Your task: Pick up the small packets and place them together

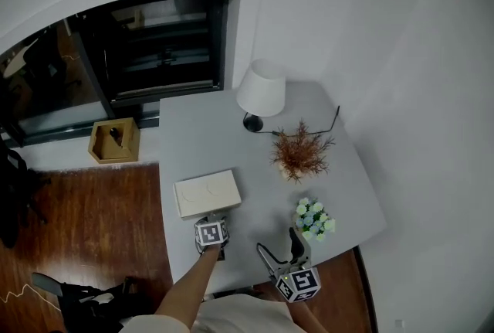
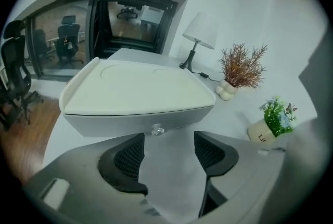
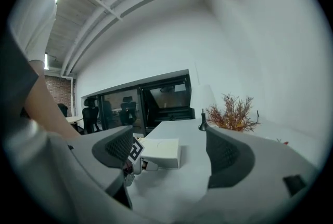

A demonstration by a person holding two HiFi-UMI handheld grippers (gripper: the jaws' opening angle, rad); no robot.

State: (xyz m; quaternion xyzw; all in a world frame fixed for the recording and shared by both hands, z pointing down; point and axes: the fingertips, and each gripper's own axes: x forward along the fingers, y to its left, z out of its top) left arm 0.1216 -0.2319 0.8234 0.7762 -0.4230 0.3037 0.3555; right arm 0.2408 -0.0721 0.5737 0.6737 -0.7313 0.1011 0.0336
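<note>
A cream box [image 1: 207,192] lies at the near left of the grey table [image 1: 255,169]. In the left gripper view its front wall [image 2: 135,119] fills the middle, with a small clear knob [image 2: 157,129] at the lower edge. My left gripper [image 2: 169,155] is open, low over the table right in front of that knob; its pads [image 2: 130,158] touch nothing. In the head view the left gripper [image 1: 211,222] sits under its marker cube at the box's near edge. My right gripper [image 1: 278,241] hovers open and empty further right, facing the box [image 3: 161,151]. No small packet shows in any view.
A white lamp [image 1: 261,90] stands at the table's far side. A dried reddish plant [image 1: 301,154] and a small flower pot [image 1: 314,219] stand on the right. On the wooden floor at the left sits a wooden box [image 1: 114,141], with office chairs [image 2: 13,77] beyond.
</note>
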